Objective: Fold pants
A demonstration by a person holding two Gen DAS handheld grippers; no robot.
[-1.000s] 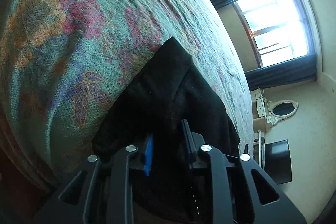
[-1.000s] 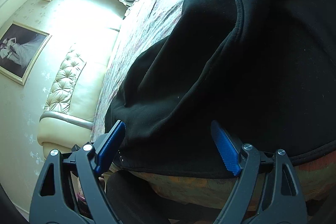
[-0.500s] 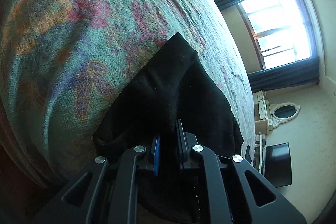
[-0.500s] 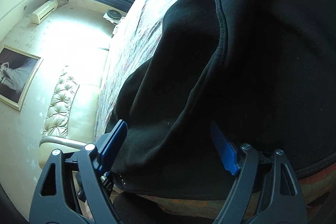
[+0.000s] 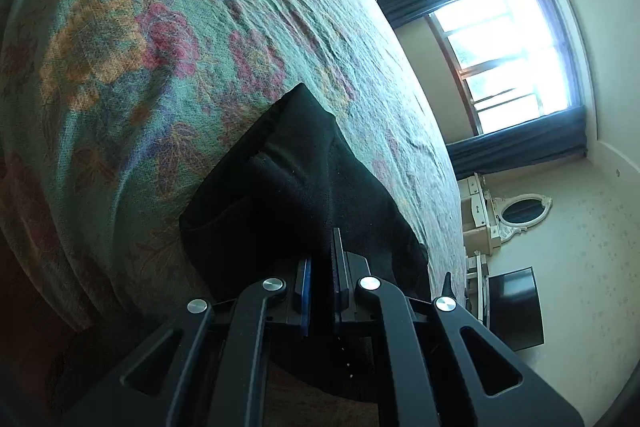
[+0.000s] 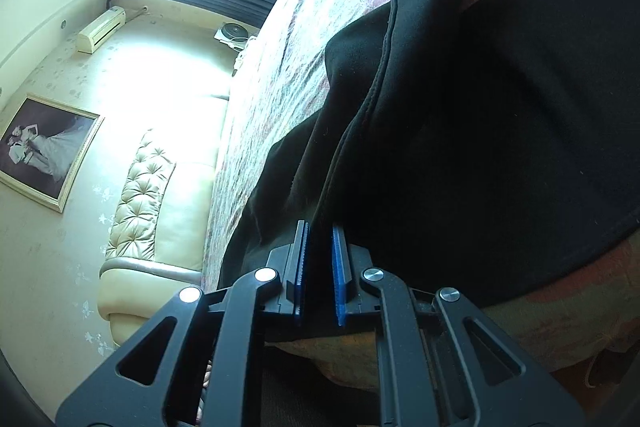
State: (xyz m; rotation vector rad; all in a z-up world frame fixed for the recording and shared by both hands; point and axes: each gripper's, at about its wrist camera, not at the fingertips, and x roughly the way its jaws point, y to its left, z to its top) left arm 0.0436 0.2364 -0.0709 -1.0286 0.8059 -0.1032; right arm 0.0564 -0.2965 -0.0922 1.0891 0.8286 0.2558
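The black pants (image 5: 304, 195) lie on the floral bedspread (image 5: 160, 39) at the near edge of the bed, their cloth draped over that edge toward both cameras; in the left wrist view a rounded end of the cloth points toward 12 o'clock, with bare bedspread stretching from 9 through 1 o'clock, so there is open bed on that side; the bed's edge curves down at 7 to 8 o'clock. The left gripper (image 5: 322, 267) has its blue pads drawn close together with black cloth pinched between them. In the right wrist view the pants (image 6: 460, 147) fill the frame from 12 to 4 o'clock; a seamed hem runs as a long line from 1 o'clock down to the right gripper (image 6: 320, 259), which marks the cloth's long axis in this view; the right gripper's pads are also closed on a fold of the pants; bare bedspread (image 6: 280, 75) runs toward 11 o'clock, and a cream tufted headboard (image 6: 140, 199) stands at 9 o'clock.
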